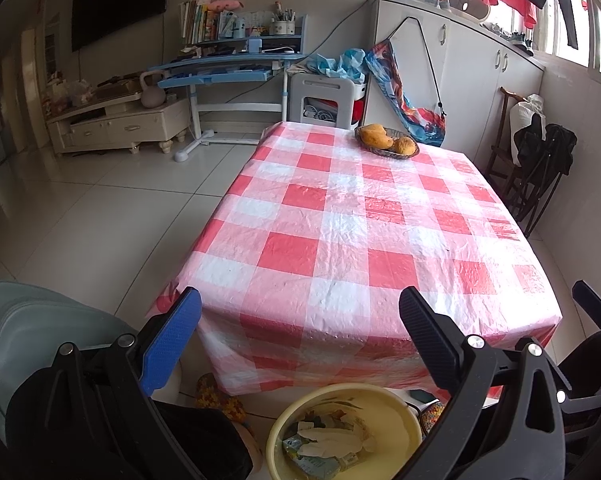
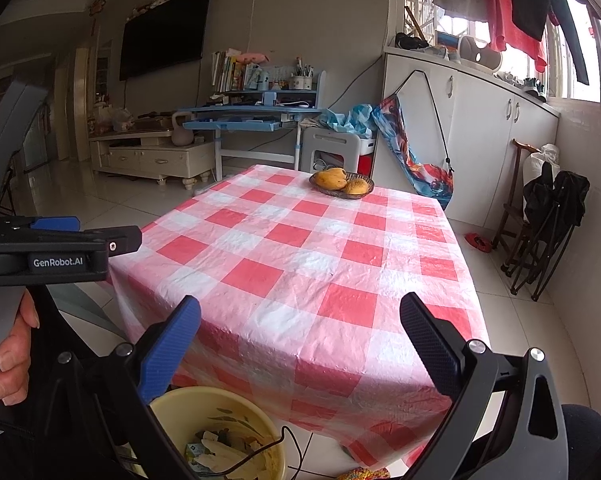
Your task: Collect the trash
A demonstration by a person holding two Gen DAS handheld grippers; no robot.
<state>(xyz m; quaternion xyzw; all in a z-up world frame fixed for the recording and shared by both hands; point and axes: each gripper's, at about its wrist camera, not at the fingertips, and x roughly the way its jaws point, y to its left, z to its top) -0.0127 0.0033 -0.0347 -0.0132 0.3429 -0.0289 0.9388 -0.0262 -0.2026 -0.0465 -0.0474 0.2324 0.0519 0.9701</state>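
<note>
The checkered tabletop (image 1: pixel 380 216) fills both views and carries only a basket of fruit (image 1: pixel 388 142) at its far end; no trash shows on the cloth. The yellow bin (image 1: pixel 340 436) stands on the floor at the near edge, below both tools, with the collected wrappers (image 1: pixel 324 448) lying inside. The left hand-held gripper (image 1: pixel 300 340) hangs almost directly above it, fingers apart and empty. The right hand-held gripper (image 2: pixel 300 344) is likewise spread and empty, with the bin down to its left. Collection looks complete.
</note>
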